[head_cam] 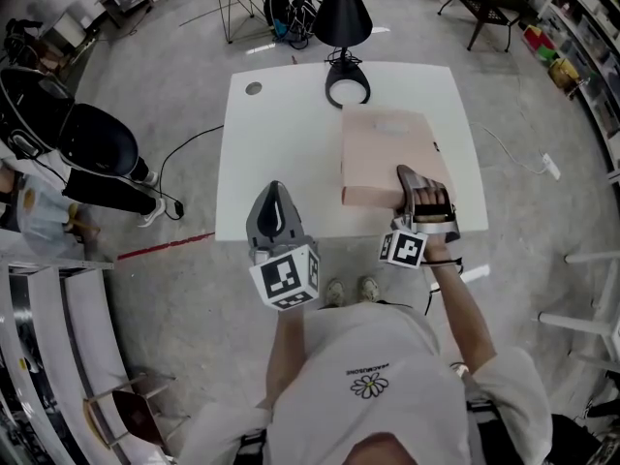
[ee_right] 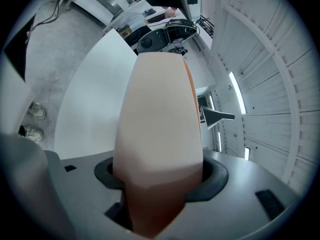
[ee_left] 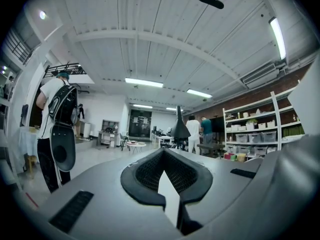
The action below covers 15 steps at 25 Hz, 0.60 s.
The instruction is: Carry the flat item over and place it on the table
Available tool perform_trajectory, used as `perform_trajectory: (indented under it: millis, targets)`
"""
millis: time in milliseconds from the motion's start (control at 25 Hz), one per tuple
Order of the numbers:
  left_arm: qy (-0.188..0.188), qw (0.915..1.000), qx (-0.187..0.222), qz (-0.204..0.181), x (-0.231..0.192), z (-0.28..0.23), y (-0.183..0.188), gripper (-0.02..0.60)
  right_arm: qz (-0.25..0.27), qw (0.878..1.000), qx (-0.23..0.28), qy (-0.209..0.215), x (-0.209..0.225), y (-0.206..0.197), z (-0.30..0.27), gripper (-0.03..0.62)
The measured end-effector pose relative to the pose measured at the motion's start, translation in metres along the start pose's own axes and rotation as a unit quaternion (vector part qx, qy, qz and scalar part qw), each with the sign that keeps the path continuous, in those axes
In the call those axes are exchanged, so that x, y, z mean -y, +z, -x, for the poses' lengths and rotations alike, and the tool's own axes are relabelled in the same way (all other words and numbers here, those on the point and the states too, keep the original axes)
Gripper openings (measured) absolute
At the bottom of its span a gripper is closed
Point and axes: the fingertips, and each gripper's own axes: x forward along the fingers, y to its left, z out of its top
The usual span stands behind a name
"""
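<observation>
The flat item (head_cam: pixel 386 153) is a pale pink, box-like slab over the right half of the white table (head_cam: pixel 281 143). Whether it rests on the top I cannot tell. My right gripper (head_cam: pixel 419 190) is shut on its near right corner. In the right gripper view the flat item (ee_right: pixel 160 119) fills the space between the dark pads (ee_right: pixel 216 176) and reaches out over the table (ee_right: pixel 95 99). My left gripper (head_cam: pixel 273 197) hangs at the table's front edge, left of the item. It is shut with nothing in it, and its tips meet (ee_left: pixel 163 156).
A black lamp (head_cam: pixel 344 27) stands at the table's back edge, just behind the item. A person with a black backpack (head_cam: pixel 87 143) stands on the floor to the left. A cable (head_cam: pixel 189 148) runs across the floor there. Shelving (head_cam: pixel 591 46) lines the right side.
</observation>
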Motion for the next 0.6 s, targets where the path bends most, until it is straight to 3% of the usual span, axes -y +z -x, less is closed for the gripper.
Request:
perform_trajectory:
  millis: [600]
  targets:
    - [0.000,0.9999,-0.011,-0.001,-0.005,0.004,-0.006,0.012,0.022,1.000,-0.009,0.017,-0.013,0.003,-0.006,0.275]
